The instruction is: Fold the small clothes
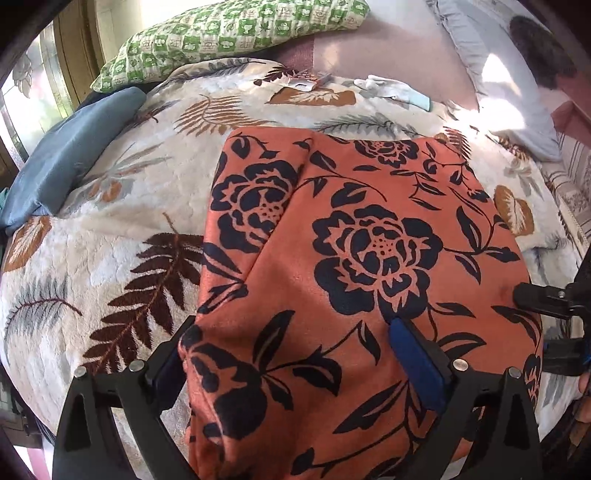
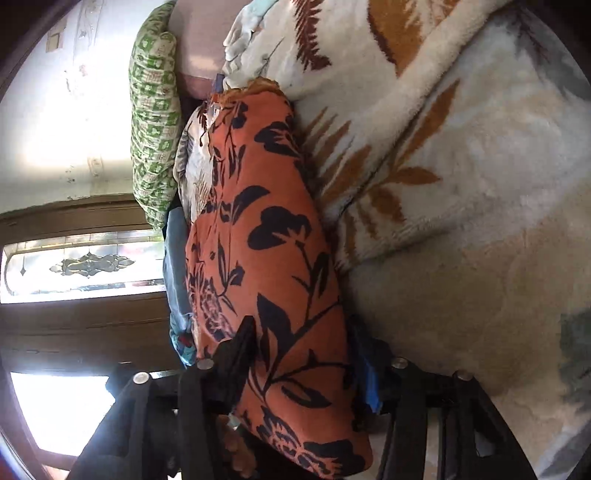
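Observation:
An orange garment with a dark navy flower print [image 1: 351,258] lies folded on a fleece blanket on a bed. In the left wrist view my left gripper [image 1: 291,354] is open wide, its fingers straddling the garment's near edge, with the cloth bunched between them. My right gripper shows at the garment's right edge [image 1: 546,325]. In the right wrist view, which is rolled sideways, my right gripper [image 2: 303,354] has the garment [image 2: 266,236] between its fingers; the cloth fills the gap and whether the pads press it is unclear.
The cream blanket with brown and grey leaf prints [image 1: 110,229] covers the bed. A green-and-white checked pillow [image 1: 229,33] and a blue cushion [image 1: 66,162] lie at the far left. A pale glove [image 1: 391,88] and a grey pillow [image 1: 491,74] lie behind.

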Action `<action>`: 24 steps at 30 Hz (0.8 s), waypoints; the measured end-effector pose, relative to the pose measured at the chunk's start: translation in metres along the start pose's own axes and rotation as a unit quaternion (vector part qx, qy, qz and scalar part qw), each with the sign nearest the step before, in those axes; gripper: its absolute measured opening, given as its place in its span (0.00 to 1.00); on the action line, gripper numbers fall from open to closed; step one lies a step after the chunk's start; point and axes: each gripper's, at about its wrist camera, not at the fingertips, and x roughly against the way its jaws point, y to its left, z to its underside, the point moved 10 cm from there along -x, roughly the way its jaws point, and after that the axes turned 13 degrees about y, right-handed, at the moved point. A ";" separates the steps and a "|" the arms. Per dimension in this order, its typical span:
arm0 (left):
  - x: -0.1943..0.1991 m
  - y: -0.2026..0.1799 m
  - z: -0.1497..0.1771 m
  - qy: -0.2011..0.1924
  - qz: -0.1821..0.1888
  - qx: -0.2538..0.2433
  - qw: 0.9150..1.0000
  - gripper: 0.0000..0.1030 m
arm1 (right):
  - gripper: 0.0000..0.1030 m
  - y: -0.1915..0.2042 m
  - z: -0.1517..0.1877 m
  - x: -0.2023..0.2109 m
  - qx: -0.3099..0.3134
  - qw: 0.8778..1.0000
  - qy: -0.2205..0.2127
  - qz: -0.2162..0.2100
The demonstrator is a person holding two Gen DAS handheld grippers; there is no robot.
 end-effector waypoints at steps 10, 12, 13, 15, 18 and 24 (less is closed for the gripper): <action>0.016 -0.002 -0.003 -0.016 0.005 -0.002 1.000 0.96 | 0.29 -0.018 0.043 -0.006 0.026 1.000 0.007 -0.006; 0.001 -0.004 0.002 -0.004 -0.023 -0.030 0.999 0.97 | 0.27 -0.025 0.050 -0.004 0.012 1.000 -0.007 -0.013; 0.002 -0.003 0.002 -0.014 -0.018 -0.024 0.999 0.97 | 0.27 -0.018 0.053 0.000 0.027 0.999 -0.018 0.002; -0.001 -0.003 0.001 -0.002 -0.006 -0.014 1.000 0.97 | 0.27 -0.019 0.056 0.000 0.031 0.999 -0.025 0.015; 0.000 -0.003 0.000 -0.001 -0.008 -0.017 1.000 0.97 | 0.31 -0.037 0.047 -0.009 -0.027 0.999 0.006 -0.044; 0.026 -0.004 -0.010 -0.031 0.021 0.000 0.999 0.97 | 0.70 0.012 0.036 0.039 0.064 0.998 -0.023 0.008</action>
